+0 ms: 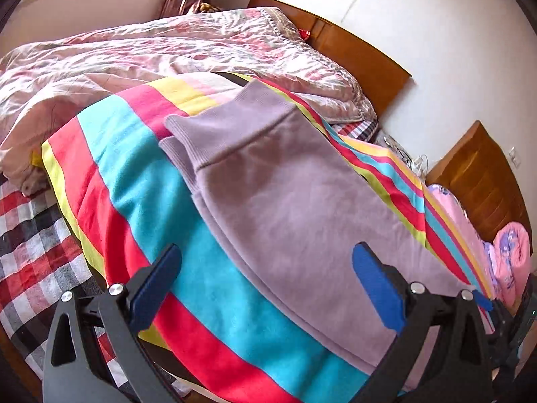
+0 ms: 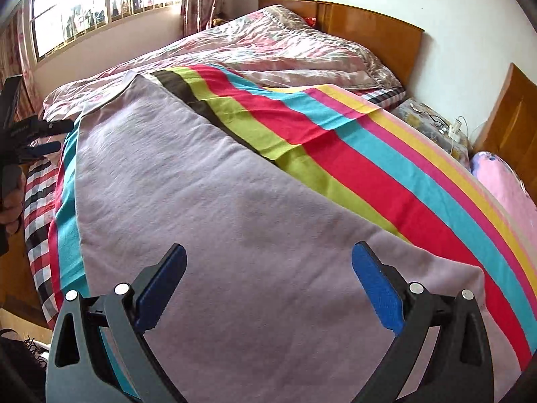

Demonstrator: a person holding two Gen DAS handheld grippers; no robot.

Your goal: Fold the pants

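From my left wrist, the left gripper [image 1: 266, 282] hangs spread above the lilac pants [image 1: 285, 201], lying flat on the striped blanket [image 1: 134, 174]; from my right wrist, the right gripper [image 2: 268, 283] gapes, holding nothing, over the same pants [image 2: 188, 208].

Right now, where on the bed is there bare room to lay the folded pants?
Free: striped blanket between the lilac pants and the pink pillow, and the turquoise band left of the cuffs. Crowded: the rumpled quilt behind, cables by the headboard.
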